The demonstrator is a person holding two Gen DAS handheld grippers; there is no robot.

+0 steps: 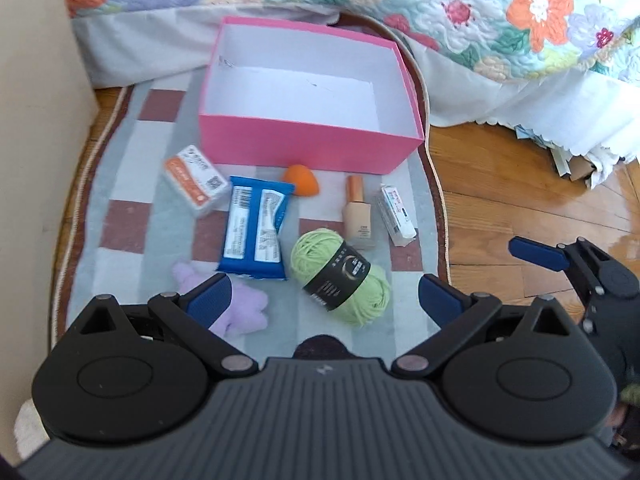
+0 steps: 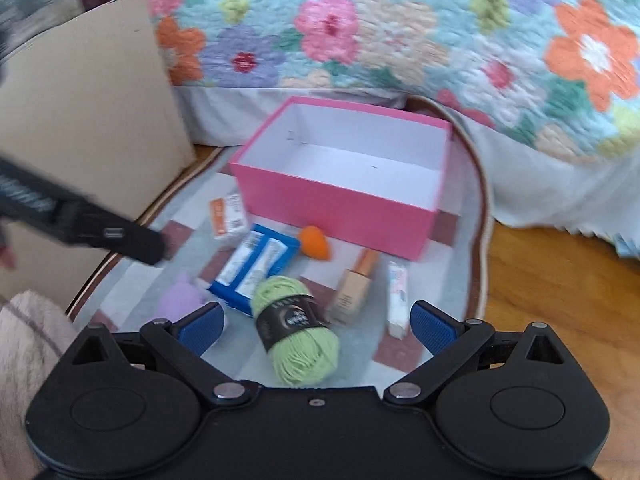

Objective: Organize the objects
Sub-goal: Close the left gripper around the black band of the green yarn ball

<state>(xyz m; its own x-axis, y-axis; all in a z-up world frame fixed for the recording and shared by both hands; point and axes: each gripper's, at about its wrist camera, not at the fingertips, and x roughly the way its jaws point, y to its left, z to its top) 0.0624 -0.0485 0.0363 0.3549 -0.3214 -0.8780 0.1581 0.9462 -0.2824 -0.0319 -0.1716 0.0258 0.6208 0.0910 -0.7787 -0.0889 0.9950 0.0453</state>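
Observation:
An empty pink box (image 1: 308, 140) (image 2: 340, 208) stands open on a checked rug (image 1: 132, 220). In front of it lie a green yarn ball (image 1: 340, 276) (image 2: 294, 328), a blue packet (image 1: 256, 228) (image 2: 256, 264), an orange sponge (image 1: 299, 178) (image 2: 316, 242), a beige bottle (image 1: 358, 216) (image 2: 354, 284), a small white box (image 1: 396, 214) (image 2: 398, 298), an orange-and-white box (image 1: 194, 184) (image 2: 228, 214) and a purple plush (image 1: 236, 308) (image 2: 180, 300). My left gripper (image 1: 324, 300) is open above the yarn. My right gripper (image 2: 316, 324) is open above the yarn.
A bed with a floral quilt (image 1: 440, 8) (image 2: 400, 40) stands behind the box. A beige panel (image 1: 36, 120) (image 2: 80, 120) is at the left. Wooden floor (image 1: 520, 208) lies right of the rug. The right gripper shows at the right edge of the left wrist view (image 1: 580, 272).

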